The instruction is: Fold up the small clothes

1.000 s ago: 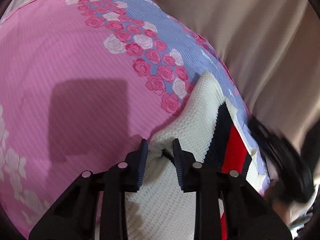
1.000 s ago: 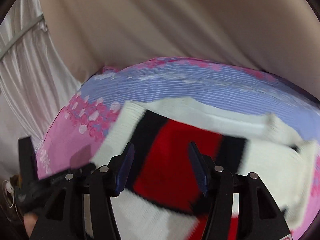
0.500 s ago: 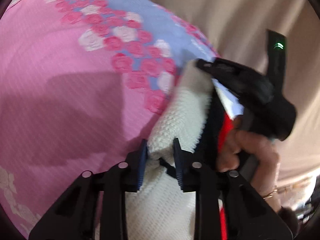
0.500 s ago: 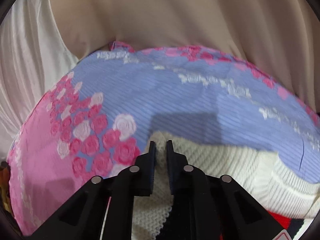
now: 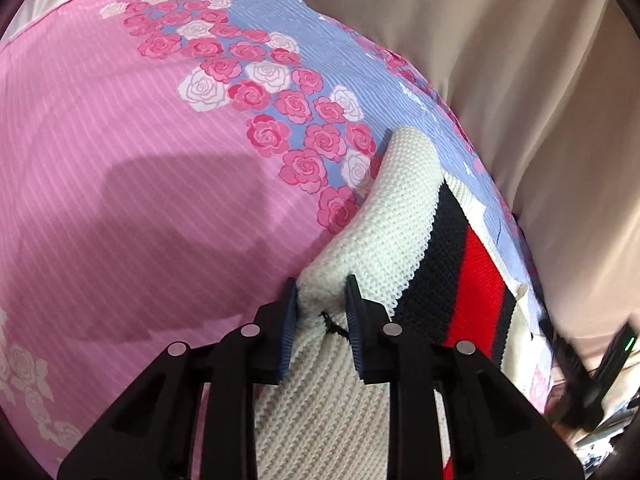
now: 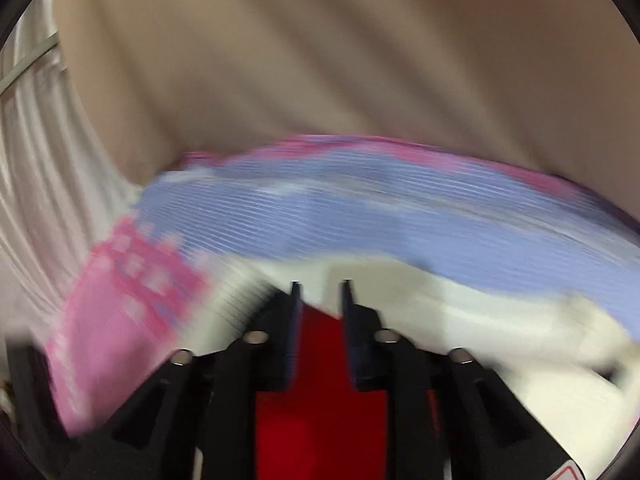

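Cream waffle-knit is what my left gripper (image 5: pixel 322 296) has pinched right now: the blue pads are clamped on a bunched edge of the small cream knitted sweater with the black and red stripe (image 5: pixel 400 216), low centre of the left wrist view. From there the knit runs up and right as a raised, curled fold, its tip resting over the rose border of the pink and lilac striped bedsheet (image 5: pixel 120 140). So the sweater sits at the sheet's lilac edge, right side of that frame, with beige curtain fabric (image 5: pixel 520 80) behind.

My right gripper (image 6: pixel 320 292) is a blurry mess. Its jaws are opening, and I can see red knit through the gap, but as far as I can tell nothing is squeezed between the pads, it's just hovering over the stripe, bottom centre of its frame.

What worries me: the left grip is on a bunch, not a clean single layer. If I pull now with only one side held, the fold could twist or drag the whole sweater across the sheet. Also the sheet could ruck up underneath.
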